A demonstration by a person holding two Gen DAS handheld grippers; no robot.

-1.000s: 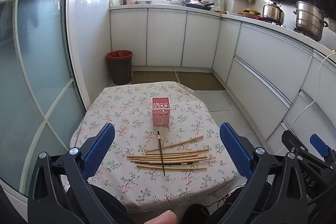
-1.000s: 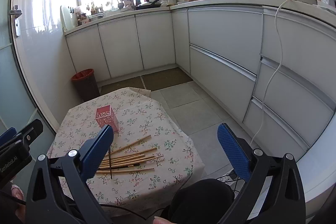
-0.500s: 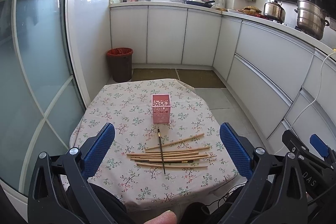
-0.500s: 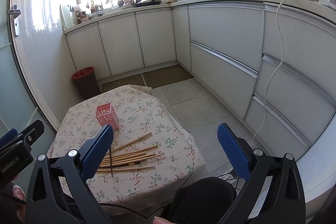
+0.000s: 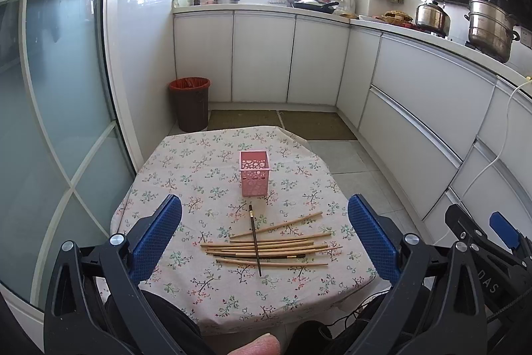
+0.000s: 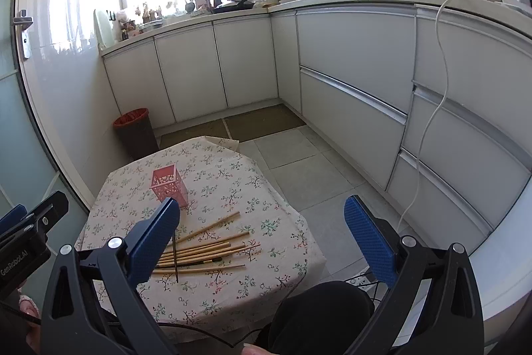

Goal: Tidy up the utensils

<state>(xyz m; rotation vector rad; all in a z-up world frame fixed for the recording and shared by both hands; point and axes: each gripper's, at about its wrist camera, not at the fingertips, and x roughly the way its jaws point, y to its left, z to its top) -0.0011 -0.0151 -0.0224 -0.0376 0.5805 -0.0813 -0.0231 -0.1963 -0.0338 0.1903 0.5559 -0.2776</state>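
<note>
A pink perforated holder (image 5: 254,172) stands upright and empty on a small table with a floral cloth (image 5: 186,175). In front of it lie several bamboo chopsticks (image 5: 272,247) in a loose pile, with a dark chopstick (image 5: 255,238) lying across them. The holder (image 6: 169,185) and the pile (image 6: 206,250) also show in the right wrist view. My left gripper (image 5: 264,233) is open and empty, above the near side of the table. My right gripper (image 6: 262,235) is open and empty, to the right of the pile, over the table's right edge.
A red-lined bin (image 5: 190,102) stands on the floor behind the table. White cabinets (image 5: 415,108) run along the back and right, with pots (image 5: 490,29) on the counter. A glass door (image 5: 50,108) is at the left. A white cable (image 6: 429,128) hangs down the cabinets.
Both grippers have risen and tilted slightly, so the table sits a little lower in both views. The chopsticks and holder have not moved.
</note>
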